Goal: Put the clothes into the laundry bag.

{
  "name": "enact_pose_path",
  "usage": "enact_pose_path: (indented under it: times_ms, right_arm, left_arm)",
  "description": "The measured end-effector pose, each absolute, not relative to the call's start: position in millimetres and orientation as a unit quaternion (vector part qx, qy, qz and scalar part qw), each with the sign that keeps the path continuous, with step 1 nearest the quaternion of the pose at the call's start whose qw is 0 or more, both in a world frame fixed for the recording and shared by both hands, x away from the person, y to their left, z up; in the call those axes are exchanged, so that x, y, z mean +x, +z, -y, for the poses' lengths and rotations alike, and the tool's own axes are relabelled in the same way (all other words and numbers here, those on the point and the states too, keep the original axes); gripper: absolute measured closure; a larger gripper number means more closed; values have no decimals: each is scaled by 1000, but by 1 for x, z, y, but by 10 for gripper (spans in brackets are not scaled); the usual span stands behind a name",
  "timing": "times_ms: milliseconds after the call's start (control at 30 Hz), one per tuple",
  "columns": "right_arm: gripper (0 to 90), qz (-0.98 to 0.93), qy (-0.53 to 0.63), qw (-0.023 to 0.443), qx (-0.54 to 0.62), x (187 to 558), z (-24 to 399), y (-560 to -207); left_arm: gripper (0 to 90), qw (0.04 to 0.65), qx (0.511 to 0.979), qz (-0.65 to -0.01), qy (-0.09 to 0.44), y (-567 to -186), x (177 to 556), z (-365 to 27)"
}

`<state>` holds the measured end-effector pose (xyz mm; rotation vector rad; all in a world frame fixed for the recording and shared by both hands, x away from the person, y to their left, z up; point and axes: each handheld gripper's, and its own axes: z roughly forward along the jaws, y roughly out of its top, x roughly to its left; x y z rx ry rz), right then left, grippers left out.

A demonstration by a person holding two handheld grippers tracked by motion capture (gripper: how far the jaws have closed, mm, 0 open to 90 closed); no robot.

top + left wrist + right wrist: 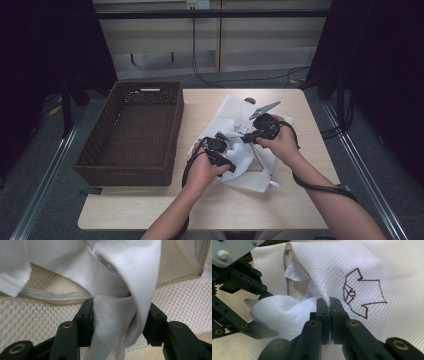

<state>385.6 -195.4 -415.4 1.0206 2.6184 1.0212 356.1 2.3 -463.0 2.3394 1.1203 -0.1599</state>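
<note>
A basket (131, 134) sat on the left half of the table (290, 210), with a mesh bag (235, 117) lying just to its right, near the middle. A cloth (117, 322) lay partly inside the bag's open mouth. Both grippers, left (220, 146) and right (245, 135), met over the bag.

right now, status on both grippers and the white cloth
Right gripper shut on white mesh laundry bag edge. Left gripper clamped on white cloth at bag mouth. Brown wicker basket beside, nothing blocking.
</note>
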Motion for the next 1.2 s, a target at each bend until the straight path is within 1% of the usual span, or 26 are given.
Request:
enact_pose_path:
  times_ms: [233, 300, 533, 667, 1200]
  right_arm:
    - [880, -872, 341, 77, 342, 385, 195, -416]
    - [880, -872, 341, 76, 343, 384, 196, -416]
    - [881, -872, 341, 79, 341, 384, 196, -414]
    - [880, -873, 339, 80, 340, 384, 196, -413]
    - [881, -873, 340, 78, 341, 383, 196, -410]
  left_arm:
    - [607, 268, 865, -419, -66, -462, 356, 1]
    - [662, 263, 869, -413, -66, -460, 356, 1]
    - [749, 259, 871, -411, -69, -457, 356, 2]
    - [769, 261, 869, -414, -69, -454, 356, 2]
    - [779, 278, 861, -419, -74, -448, 360, -1]
